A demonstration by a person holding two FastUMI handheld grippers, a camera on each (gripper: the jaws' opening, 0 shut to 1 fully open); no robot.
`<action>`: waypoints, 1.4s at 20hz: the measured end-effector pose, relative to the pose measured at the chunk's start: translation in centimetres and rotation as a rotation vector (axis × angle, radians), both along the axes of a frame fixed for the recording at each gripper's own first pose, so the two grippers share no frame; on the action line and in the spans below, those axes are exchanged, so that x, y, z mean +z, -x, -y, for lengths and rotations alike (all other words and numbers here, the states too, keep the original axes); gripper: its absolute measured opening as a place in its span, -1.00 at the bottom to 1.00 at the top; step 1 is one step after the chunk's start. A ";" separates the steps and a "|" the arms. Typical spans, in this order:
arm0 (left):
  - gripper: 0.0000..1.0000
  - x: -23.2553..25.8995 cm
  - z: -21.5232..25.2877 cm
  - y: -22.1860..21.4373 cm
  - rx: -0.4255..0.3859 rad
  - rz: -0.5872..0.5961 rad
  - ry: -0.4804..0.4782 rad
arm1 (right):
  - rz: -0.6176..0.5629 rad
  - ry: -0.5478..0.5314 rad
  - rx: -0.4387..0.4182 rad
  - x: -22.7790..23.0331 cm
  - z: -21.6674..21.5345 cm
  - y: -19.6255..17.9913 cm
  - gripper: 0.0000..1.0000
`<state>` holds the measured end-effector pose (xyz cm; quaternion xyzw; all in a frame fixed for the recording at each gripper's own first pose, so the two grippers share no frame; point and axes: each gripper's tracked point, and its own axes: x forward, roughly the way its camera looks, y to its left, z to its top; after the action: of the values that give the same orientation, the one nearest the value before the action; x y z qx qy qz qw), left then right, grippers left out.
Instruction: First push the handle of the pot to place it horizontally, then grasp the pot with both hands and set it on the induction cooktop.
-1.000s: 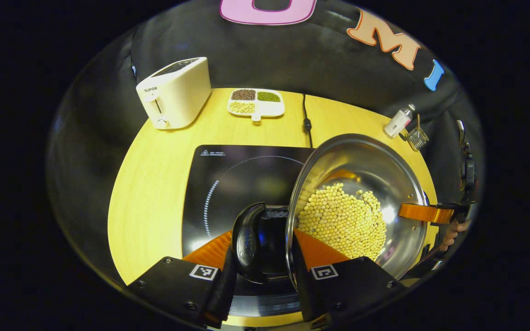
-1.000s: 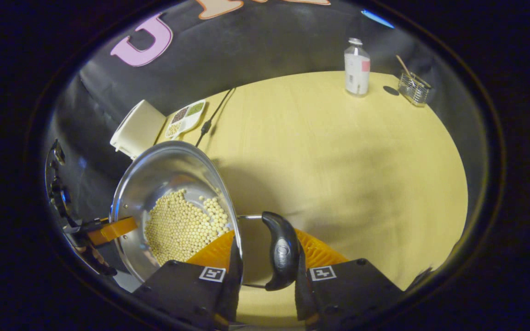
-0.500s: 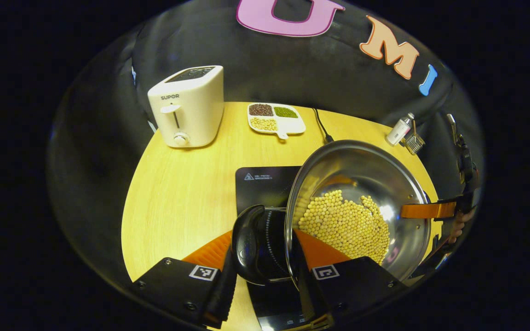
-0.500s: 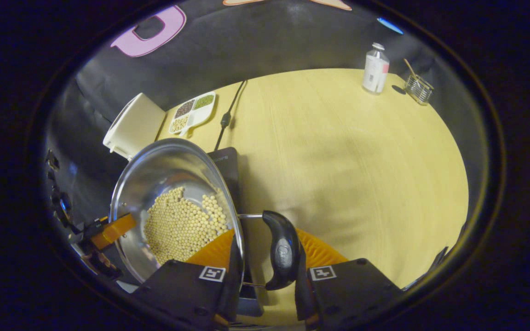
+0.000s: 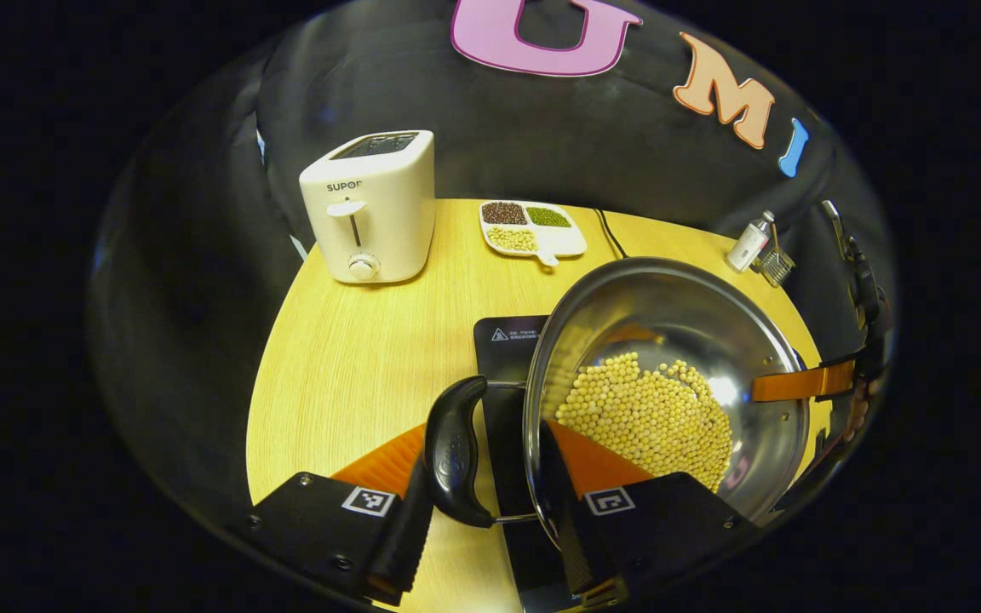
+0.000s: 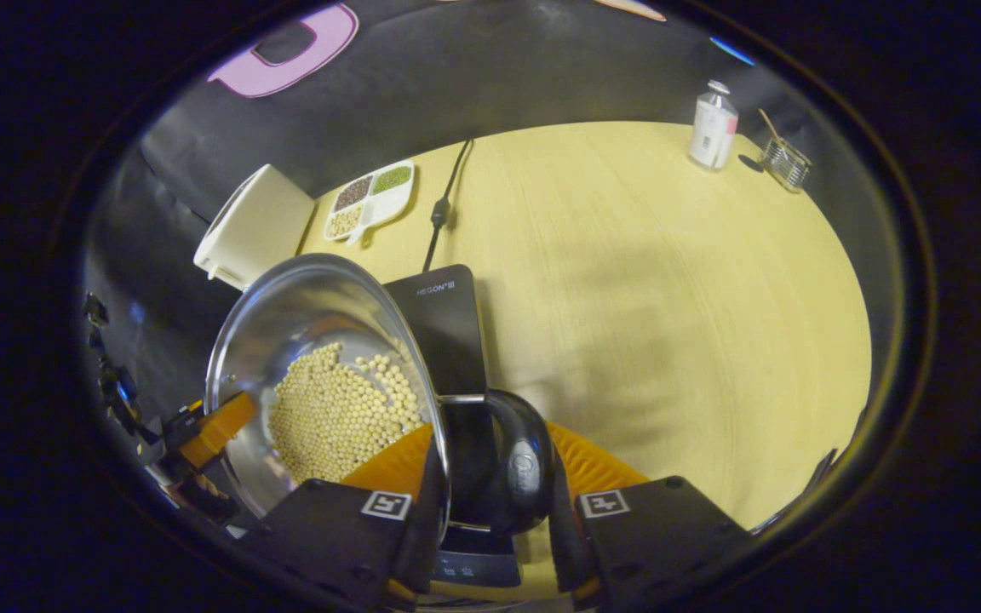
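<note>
Round stainless-steel pot of pale beans is gripped at lower centre: left gripper and right gripper are each clenched on a black side handle; the black induction cooktop is partly hidden beneath.

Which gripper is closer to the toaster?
Left. The left gripper holds the pot on the side facing the toaster; the right gripper holds the pot's far side, away from it.
</note>
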<state>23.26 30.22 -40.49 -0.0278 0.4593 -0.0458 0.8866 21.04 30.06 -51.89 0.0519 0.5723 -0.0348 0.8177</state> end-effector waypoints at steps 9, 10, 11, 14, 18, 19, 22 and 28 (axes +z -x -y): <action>0.99 2.3 -1.7 1.0 0.089 0.080 -0.138 | 0.086 -0.056 0.079 3.0 0.2 0.3 0.90; 1.00 2.7 -1.7 1.3 0.103 0.077 -0.148 | 0.098 -0.065 0.090 3.5 0.3 0.4 0.90; 1.00 3.5 -1.9 1.6 0.123 0.090 -0.163 | 0.112 -0.078 0.101 4.1 0.6 0.6 0.98; 1.00 6.8 -1.9 2.7 0.164 0.149 -0.232 | 0.154 -0.121 0.124 6.0 1.9 1.5 0.90; 0.99 11.0 2.7 6.1 0.234 0.219 -0.227 | 0.183 -0.159 0.164 8.0 6.9 4.7 0.89; 0.99 11.9 4.6 7.3 0.258 0.226 -0.210 | 0.186 -0.163 0.168 8.7 8.9 5.7 0.89; 0.98 13.0 10.0 11.0 0.318 0.232 -0.192 | 0.241 -0.137 0.179 10.6 15.6 7.6 0.97; 0.96 15.6 20.6 15.7 0.224 0.255 -0.246 | 0.351 -0.124 0.113 14.1 25.0 9.7 0.89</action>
<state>7.55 9.65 -24.86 0.0356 0.3398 0.1062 0.9338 11.38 5.08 -37.74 0.0752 0.4240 0.0561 0.9008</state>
